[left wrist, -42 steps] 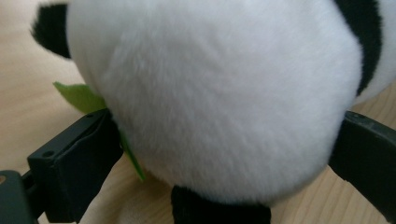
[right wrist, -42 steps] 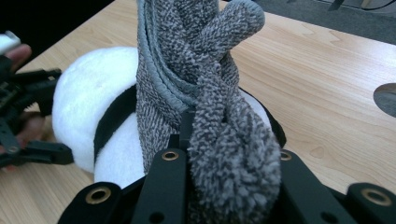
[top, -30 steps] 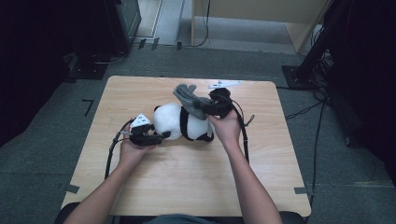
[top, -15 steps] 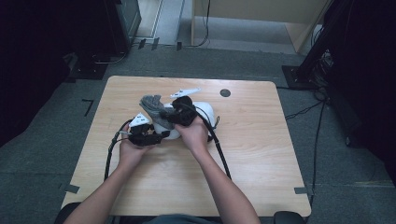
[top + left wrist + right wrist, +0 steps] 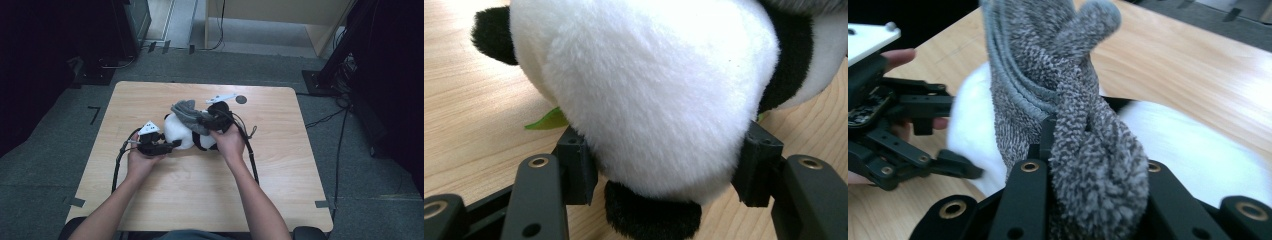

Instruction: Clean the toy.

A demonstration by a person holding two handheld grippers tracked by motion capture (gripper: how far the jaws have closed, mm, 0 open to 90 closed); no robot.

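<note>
- One plush panda (image 5: pixel 187 132), white with black patches, lying just above table centre, toward 12 o'clock from the person's seat.
- One grey knitted sock (image 5: pixel 186 111), draped over the panda's top, touching it.
- Two grippers, two hands, one wooden table (image 5: pixel 280 190).
- Left gripper (image 5: pixel 170 145) at the panda's 8 o'clock, level with the tabletop; jaws either side of the panda's white rump, pads pressed into the fur, having just closed further. Gripping the panda.
- Right gripper (image 5: pixel 200 119) at the panda's 1 o'clock, jaws clamped tight on the sock.
- Left gripper view: panda's rump (image 5: pixel 649 95) bulging between the two pads, a black limb below at 6 o'clock, one small green leaf-like tab (image 5: pixel 549 120) at 9 o'clock under the plush. Tab not discernible from the high view.
- Right gripper view: sock (image 5: pixel 1068 110) bunched and rising from the closed jaws, ribbed cuff edge visible; white panda body (image 5: pixel 1198 150) behind; left gripper (image 5: pixel 955 112) at 9 o'clock with fingertips (image 5: pixel 898 55) on it.
- High view alone: one dark round mark (image 5: pixel 241 99) on the table at the panda's 1 o'clock, cables trailing from both grippers, grey floor around the table.
</note>
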